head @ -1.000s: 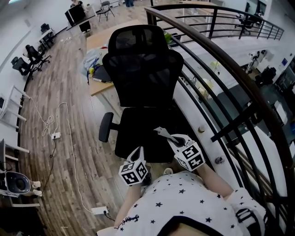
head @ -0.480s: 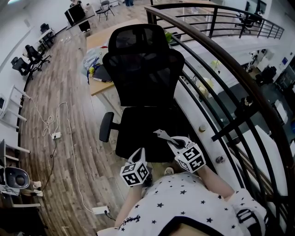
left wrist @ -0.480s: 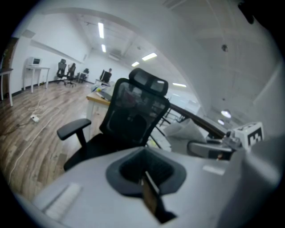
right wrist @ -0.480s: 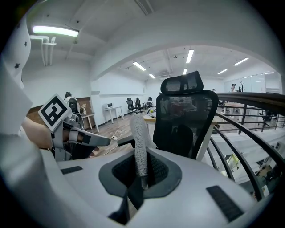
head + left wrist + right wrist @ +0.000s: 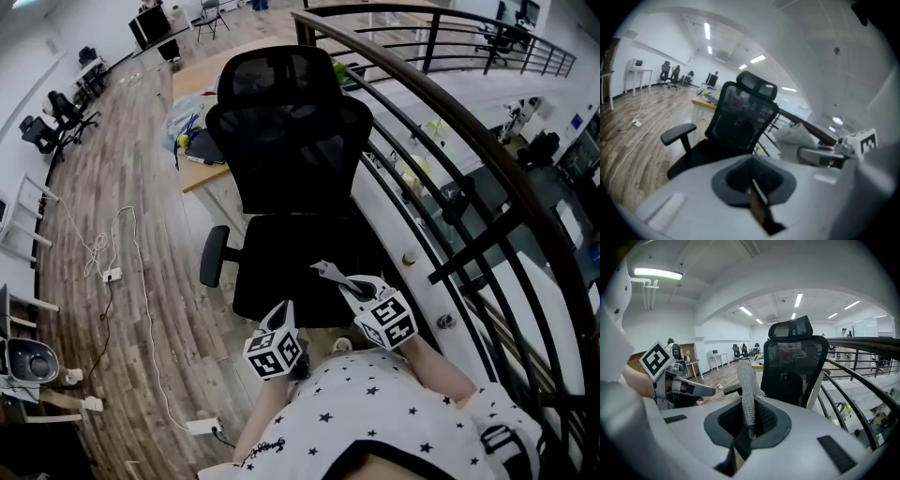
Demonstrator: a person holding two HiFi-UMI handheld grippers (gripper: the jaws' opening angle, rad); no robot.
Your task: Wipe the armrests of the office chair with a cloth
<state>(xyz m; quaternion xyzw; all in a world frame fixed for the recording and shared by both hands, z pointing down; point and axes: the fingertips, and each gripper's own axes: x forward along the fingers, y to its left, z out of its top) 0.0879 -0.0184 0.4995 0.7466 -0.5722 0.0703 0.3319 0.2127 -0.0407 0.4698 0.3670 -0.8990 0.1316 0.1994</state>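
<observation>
Left of the office chair [image 5: 291, 169], a white cable [image 5: 131, 253] trails over the wooden floor [image 5: 122, 169] to a power strip [image 5: 112, 276]. Behind the chair's left side is a wooden desk [image 5: 199, 176] with clutter on it. The chair's left armrest [image 5: 215, 256] juts out from the seat, bare and untouched. The left gripper [image 5: 753, 185] hovers at the chair's front edge, on the left of the seat, pointing towards the backrest. Its jaws are pressed together with nothing between them. Just to its right, also over the front of the chair's seat, is the right gripper [image 5: 751, 433]. Its jaws are clamped on the lower end of a grey cloth [image 5: 746, 385]. The cloth stands up from the jaws as a narrow folded strip and leans slightly left. The cloth is near the middle of the seat, apart from the left armrest and not touching any part of the chair. On the chair's right runs a dark curved railing [image 5: 450, 122], close beside the seat and backrest.
</observation>
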